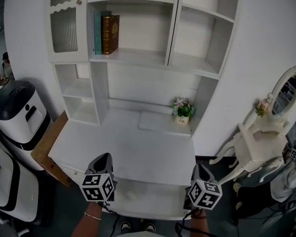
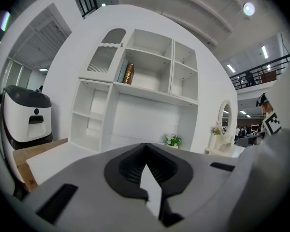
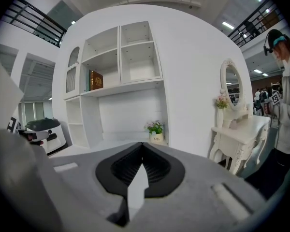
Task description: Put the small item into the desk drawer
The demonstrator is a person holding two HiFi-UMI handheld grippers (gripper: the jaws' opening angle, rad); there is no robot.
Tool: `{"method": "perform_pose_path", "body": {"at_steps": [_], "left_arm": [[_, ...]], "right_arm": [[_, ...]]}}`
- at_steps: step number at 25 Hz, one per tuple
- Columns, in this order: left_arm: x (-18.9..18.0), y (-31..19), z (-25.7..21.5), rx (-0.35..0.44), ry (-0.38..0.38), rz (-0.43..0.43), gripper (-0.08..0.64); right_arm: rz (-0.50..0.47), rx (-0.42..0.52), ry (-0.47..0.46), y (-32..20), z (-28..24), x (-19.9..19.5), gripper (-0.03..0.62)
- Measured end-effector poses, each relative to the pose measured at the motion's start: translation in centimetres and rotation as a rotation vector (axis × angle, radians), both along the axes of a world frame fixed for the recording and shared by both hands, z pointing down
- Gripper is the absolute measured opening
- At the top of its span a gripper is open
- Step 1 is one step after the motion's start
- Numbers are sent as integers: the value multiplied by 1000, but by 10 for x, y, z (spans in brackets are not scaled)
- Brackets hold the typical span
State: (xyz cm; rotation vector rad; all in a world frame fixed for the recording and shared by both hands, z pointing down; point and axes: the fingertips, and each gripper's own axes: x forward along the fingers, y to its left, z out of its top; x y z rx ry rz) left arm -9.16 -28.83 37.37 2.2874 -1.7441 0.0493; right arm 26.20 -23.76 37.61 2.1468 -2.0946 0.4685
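A white desk with a shelf hutch stands in front of me. At the back right of its top sits a small pot of flowers, which also shows in the left gripper view and the right gripper view. Below the front edge a pale drawer seems pulled out between the two grippers. My left gripper hovers at the desk's front left, jaws together and empty. At the front right, my right gripper has its jaws closed on nothing.
Two books stand on the upper shelf. A white and black machine and a brown board are at the desk's left. A white dressing table with an oval mirror stands at the right. A person stands far right.
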Motion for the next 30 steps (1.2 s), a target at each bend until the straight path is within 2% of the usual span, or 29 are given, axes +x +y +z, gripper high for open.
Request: {"method": "perform_pose_path", "body": {"at_steps": [30], "left_arm": [[10, -8, 9, -18, -8, 2, -3]], "right_arm": [[-14, -12, -22, -11, 7, 2, 6]]}}
